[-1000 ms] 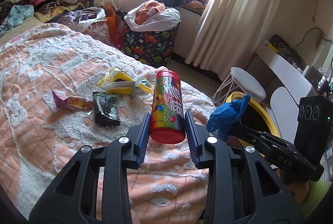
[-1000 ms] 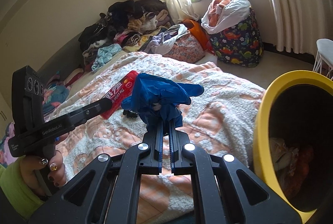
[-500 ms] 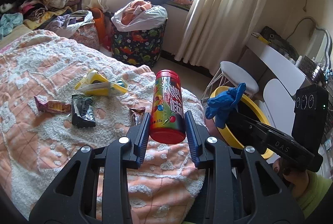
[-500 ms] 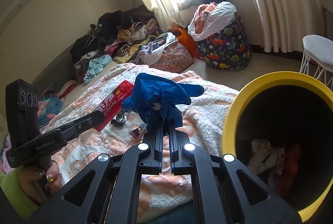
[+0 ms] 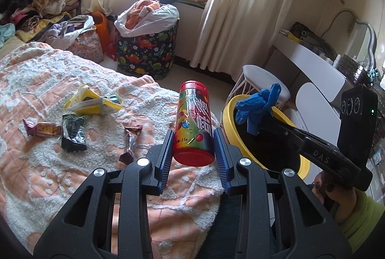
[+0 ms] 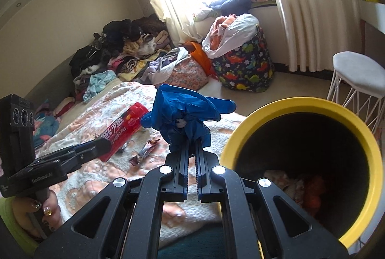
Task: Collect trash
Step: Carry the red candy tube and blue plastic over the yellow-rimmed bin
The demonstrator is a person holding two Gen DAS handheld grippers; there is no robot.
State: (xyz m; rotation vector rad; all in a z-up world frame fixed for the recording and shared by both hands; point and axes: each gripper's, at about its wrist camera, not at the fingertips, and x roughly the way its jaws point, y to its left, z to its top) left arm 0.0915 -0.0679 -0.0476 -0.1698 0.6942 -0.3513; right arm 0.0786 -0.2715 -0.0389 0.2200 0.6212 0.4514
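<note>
Bedspread [image 5: 48,81], peach and white, fills the ground beneath and ahead-left of the left gripper [image 5: 193,146], whose jaws stand moderately wide apart, clamped on either side of a red candy tube [image 5: 194,124] held upright off the bed. Just right of that gripper sits the yellow-rimmed trash bin [image 6: 361,138] — dark inside, with crumpled scraps at the bottom. The right gripper [image 6: 191,150] has its jaws drawn almost together, pinching a crumpled blue glove [image 6: 185,117] that rises above its tips, just left of the bin's rim in the right wrist view and over that rim in the left wrist view. Ahead-left of the left gripper lie a yellow carton [image 5: 93,102], a black wrapper [image 5: 73,132], a pink candy wrapper [image 5: 42,130] and, nearest its left jaw, a small brown wrapper [image 5: 131,143]. Readable writing: "15g" on the tube's lower edge and "The color" along its side, "DAS" on the right gripper's body, "GenRobot.AI" on the left one's — the tube's large characters are not legible to me.
</note>
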